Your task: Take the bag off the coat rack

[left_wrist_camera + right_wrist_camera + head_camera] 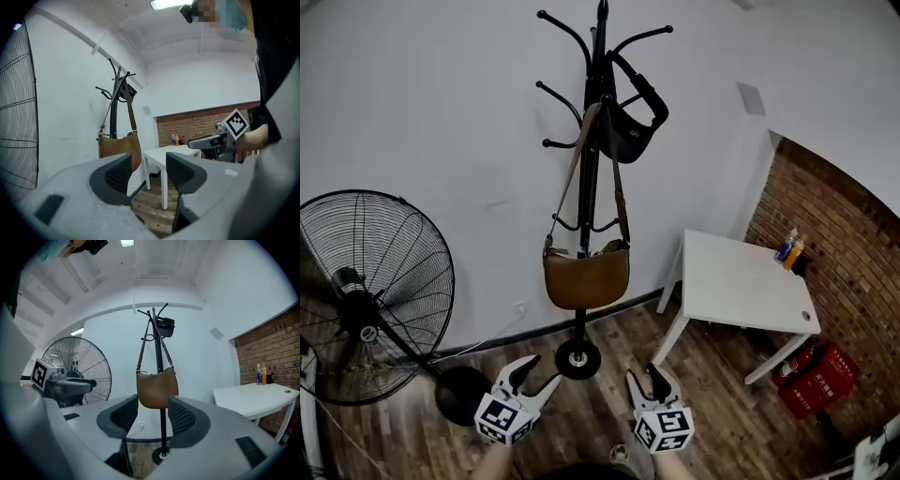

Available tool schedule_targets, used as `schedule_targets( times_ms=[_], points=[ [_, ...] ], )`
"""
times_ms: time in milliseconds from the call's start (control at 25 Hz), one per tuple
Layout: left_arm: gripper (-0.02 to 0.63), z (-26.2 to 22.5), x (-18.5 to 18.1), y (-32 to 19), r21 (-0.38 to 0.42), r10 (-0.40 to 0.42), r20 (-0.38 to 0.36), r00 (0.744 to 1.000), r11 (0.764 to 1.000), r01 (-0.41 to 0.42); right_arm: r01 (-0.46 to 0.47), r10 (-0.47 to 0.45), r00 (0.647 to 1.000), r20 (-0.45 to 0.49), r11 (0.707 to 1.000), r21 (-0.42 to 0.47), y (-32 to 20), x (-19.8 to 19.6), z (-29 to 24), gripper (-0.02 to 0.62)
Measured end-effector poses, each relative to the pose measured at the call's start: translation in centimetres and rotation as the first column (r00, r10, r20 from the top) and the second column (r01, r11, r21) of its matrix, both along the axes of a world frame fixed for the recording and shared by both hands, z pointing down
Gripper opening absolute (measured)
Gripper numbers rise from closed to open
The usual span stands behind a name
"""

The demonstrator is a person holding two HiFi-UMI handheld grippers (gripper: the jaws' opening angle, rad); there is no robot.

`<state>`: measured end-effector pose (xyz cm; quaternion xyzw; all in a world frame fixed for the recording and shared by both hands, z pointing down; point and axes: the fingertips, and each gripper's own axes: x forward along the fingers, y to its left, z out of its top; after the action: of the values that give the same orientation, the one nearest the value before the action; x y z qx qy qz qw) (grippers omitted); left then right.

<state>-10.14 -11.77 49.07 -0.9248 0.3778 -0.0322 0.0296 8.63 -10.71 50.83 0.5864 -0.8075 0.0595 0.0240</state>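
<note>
Jaws of our left gripper (pixel 536 373) and right gripper (pixel 647 380) gape empty. Right gripper view frames the brown bag (pixel 157 387) between its jaws. Left gripper view shows it left of centre.

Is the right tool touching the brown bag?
Apart. The head view shows a wide gap between the right tool and the brown bag on the rack.

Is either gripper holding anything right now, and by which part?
Nothing is held. Left gripper and right gripper are both open and empty; the brown bag hangs by its strap on the coat rack, untouched.
</note>
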Motion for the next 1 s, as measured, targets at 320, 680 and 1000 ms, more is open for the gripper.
schedule_targets(
  times_ms=[320, 680, 1000],
  points=[
    [0.227, -0.3, 3.1, -4.5, 0.004, -0.106, -0.018, 0.994, 0.994, 0.106, 0.09, -0.09, 0.996, -0.012, 0.996, 0.009, -6.4, 3.4, -0.7, 0.181],
    [0.229, -1.0, 5.6, -9.2, 0.028, -0.247, -0.048, 0.968, 0.968, 0.249, 0.213, -0.211, 0.976, -0.061, 0.976, 0.045, -12.9, 6.1, -2.9, 0.181],
    [0.227, -1.9, 4.9, -12.3, 0.029, -0.316, -0.053, 0.947, 0.948, 0.318, 0.281, -0.274, 0.958, -0.079, 0.955, 0.092, -16.9, 4.8, -5.0, 0.181]
  ],
)
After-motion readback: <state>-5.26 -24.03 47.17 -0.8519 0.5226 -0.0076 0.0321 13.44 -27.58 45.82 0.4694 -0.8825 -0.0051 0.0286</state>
